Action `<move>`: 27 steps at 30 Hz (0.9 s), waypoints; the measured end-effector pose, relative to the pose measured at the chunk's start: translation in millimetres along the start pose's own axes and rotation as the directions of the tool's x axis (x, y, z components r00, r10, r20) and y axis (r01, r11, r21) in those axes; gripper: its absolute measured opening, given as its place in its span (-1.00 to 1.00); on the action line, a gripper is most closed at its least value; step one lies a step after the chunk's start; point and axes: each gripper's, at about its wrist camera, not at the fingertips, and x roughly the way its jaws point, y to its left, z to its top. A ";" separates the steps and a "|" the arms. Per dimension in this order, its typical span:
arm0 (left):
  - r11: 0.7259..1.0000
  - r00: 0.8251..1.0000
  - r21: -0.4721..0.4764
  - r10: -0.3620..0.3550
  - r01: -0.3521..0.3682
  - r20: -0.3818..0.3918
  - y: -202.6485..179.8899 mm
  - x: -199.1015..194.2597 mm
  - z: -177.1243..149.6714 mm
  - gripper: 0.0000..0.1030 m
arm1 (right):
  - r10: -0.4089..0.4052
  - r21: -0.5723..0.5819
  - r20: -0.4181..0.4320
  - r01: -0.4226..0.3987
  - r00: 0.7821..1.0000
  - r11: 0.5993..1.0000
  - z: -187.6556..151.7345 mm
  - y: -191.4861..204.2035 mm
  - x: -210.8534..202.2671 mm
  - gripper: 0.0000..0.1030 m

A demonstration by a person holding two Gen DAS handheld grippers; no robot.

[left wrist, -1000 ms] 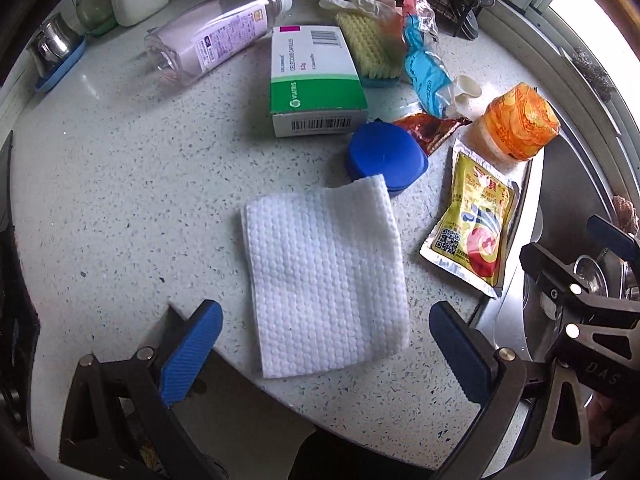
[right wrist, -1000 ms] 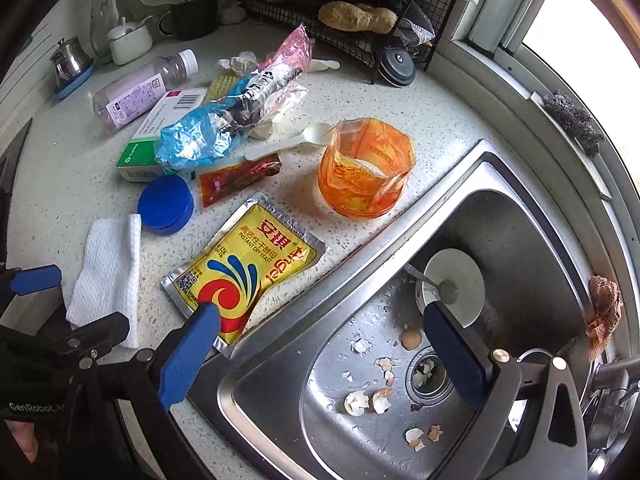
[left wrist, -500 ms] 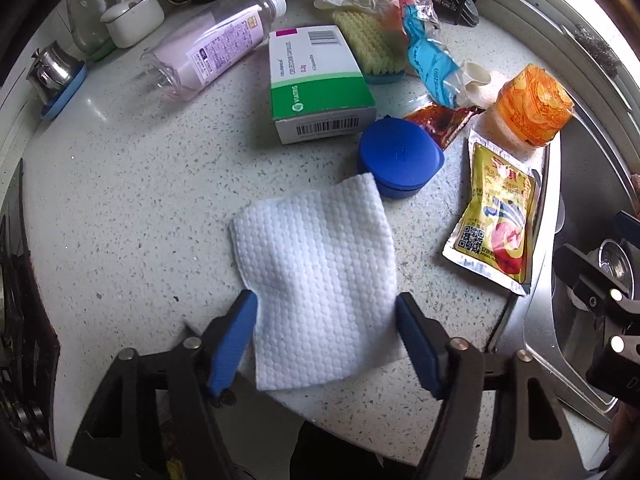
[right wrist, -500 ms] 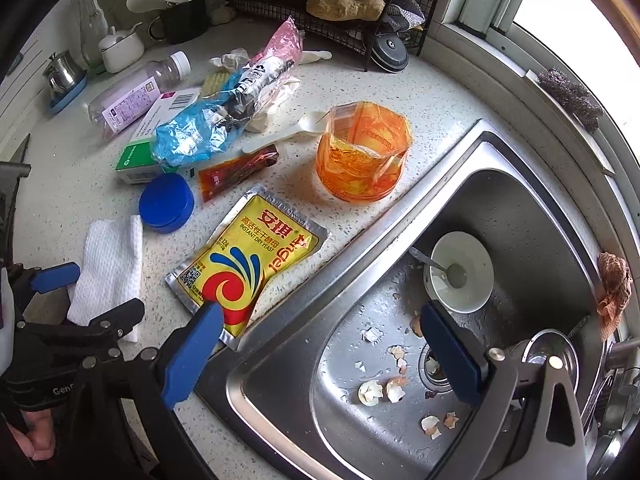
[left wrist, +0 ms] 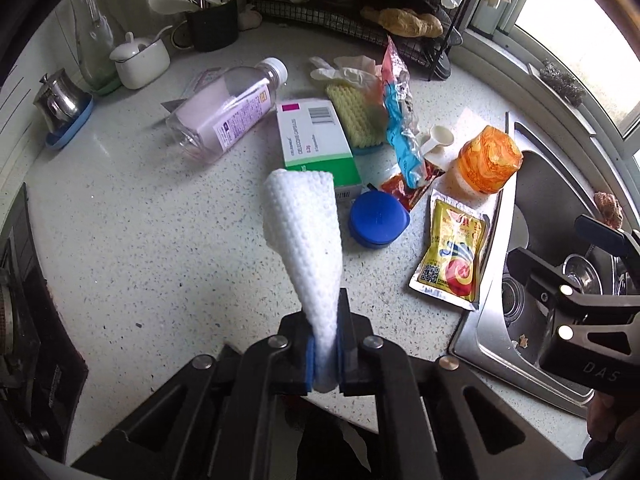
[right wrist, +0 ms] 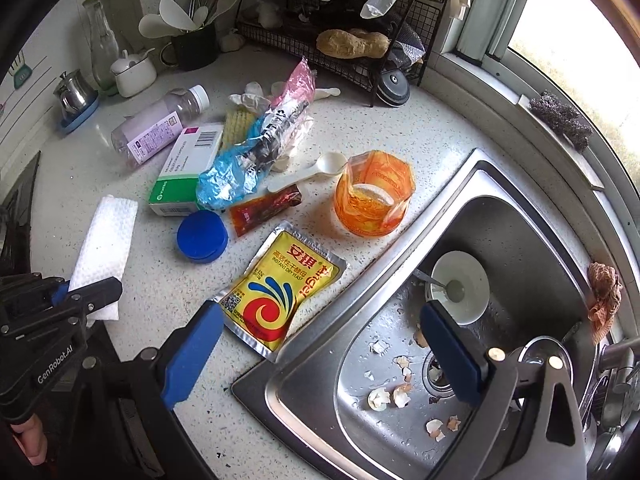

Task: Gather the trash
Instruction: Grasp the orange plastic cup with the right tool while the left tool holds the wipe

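Note:
My left gripper is shut on the near edge of a white paper towel, which stands folded up from the countertop; it also shows in the right wrist view. My right gripper is open and empty, over the sink's front corner. Trash lies on the counter: a yellow yeast packet, a blue lid, a brown sauce sachet, a blue and pink wrapper, an orange cup, a green and white box, a plastic bottle.
A steel sink on the right holds a white bowl and eggshell bits. A wire rack, utensil holder, sugar pot and glass bottle stand at the back. A stove edge is at the left.
My left gripper has closed on the paper towel's near edge and lifted it, so the towel now stands folded. The right gripper stays open and has barely moved.

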 end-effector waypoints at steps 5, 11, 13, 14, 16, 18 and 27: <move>1.000 0.999 0.015 0.010 -0.011 0.047 -3.5 -14.9 27.9 -0.87 | -0.004 0.011 0.050 0.003 0.999 1.000 18.8 -2.7 -9.6 0.93; 0.999 0.998 0.026 0.035 -0.036 0.044 -19.1 1.6 54.8 -0.87 | -0.022 0.023 0.080 0.020 0.997 1.000 35.8 -21.5 -0.8 0.93; 0.998 0.998 0.029 0.048 -0.049 0.040 -26.2 9.9 62.1 -0.87 | -0.008 0.015 0.065 0.007 0.998 1.000 41.1 -29.4 9.8 0.93; 0.998 0.998 0.029 0.054 -0.055 0.035 -28.8 14.4 63.8 -0.87 | 0.002 0.009 0.058 -0.003 0.998 1.000 43.8 -32.7 16.1 0.93; 0.998 0.998 0.025 0.063 -0.064 0.024 -33.1 22.4 67.3 -0.87 | 0.020 -0.006 0.043 -0.020 0.999 1.000 48.7 -38.2 29.6 0.93; 0.998 0.998 0.009 0.062 -0.062 0.008 -36.4 29.9 71.5 -0.87 | 0.017 -0.032 0.041 -0.016 0.999 0.999 52.7 -39.9 40.7 0.93; 0.993 0.993 -0.022 0.114 -0.115 -0.041 -42.6 53.8 77.6 -0.87 | 0.093 -0.131 -0.022 -0.095 0.995 0.987 68.1 -42.8 82.3 0.47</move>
